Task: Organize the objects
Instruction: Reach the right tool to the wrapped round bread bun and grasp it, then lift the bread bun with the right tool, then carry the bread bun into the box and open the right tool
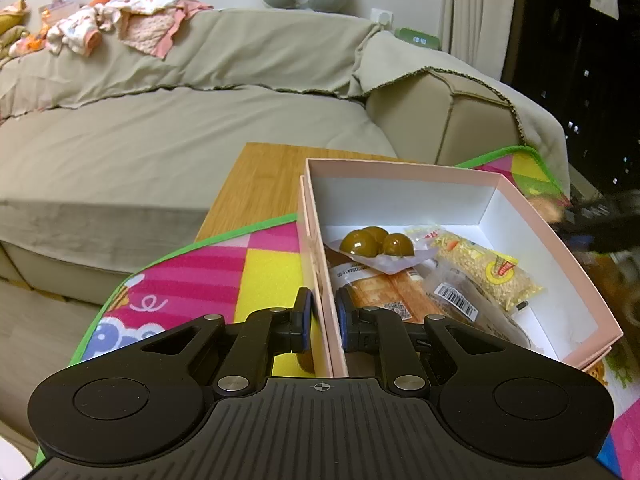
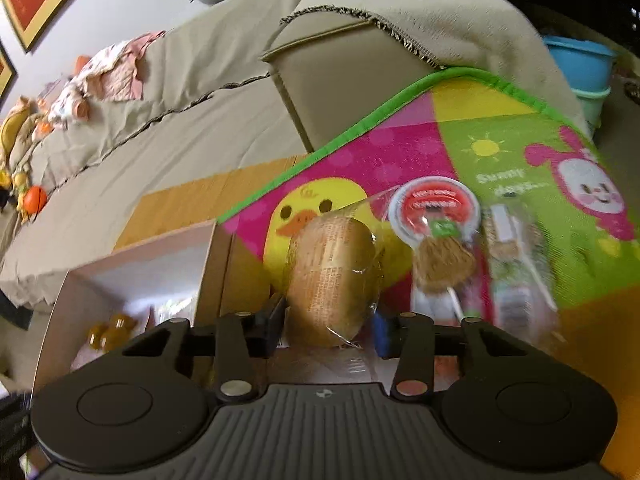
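L tongs (image 1: pixel 324 316): clamped on near wall of pink box (image 1: pixel 552 236), on play mat (image 1: pixel 208 276)
R tongs (image 2: pixel 330 320): gripping wrapped bread roll (image 2: pixel 332 276), beside box
Box: snack pkts inside

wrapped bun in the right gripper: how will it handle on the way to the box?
The wrapped bun looks soft, so the right gripper could dent it. Its clear film looks glossy and loose, so it may slip or twist. It is probably light for its size, so dropping it into the pink box should be low risk.
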Action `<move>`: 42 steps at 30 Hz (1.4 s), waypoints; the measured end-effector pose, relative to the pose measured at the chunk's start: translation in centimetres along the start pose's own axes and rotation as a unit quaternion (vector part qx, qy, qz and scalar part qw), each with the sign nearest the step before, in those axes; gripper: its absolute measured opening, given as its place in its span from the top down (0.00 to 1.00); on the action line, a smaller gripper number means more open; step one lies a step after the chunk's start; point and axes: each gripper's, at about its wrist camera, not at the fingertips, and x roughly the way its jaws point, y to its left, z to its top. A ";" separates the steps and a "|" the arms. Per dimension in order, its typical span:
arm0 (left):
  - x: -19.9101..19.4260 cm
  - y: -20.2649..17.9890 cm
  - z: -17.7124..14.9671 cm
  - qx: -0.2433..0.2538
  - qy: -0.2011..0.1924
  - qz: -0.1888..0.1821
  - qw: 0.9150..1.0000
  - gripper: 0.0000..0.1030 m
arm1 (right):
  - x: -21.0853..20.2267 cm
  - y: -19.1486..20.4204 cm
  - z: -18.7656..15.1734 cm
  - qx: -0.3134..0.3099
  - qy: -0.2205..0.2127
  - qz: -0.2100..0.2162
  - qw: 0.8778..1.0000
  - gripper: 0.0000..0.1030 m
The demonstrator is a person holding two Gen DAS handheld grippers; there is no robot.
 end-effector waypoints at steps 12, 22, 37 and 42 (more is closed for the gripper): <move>0.0 0.0 0.0 -0.007 -0.001 -0.002 1.000 0.85 | -11.6 -1.2 -6.8 -0.066 0.017 -0.027 0.997 0.59; 0.1 -0.2 0.2 -0.007 -0.001 0.000 1.000 0.86 | -18.5 3.3 -10.7 -0.132 0.005 0.013 0.991 0.59; 0.0 -0.2 0.2 -0.005 -0.001 -0.001 1.000 0.86 | -19.2 11.3 -1.6 -0.173 -0.141 0.076 0.972 0.59; -0.1 0.0 0.2 -0.005 -0.001 -0.005 1.000 0.86 | -14.0 13.3 0.2 -0.160 -0.087 0.089 0.979 0.59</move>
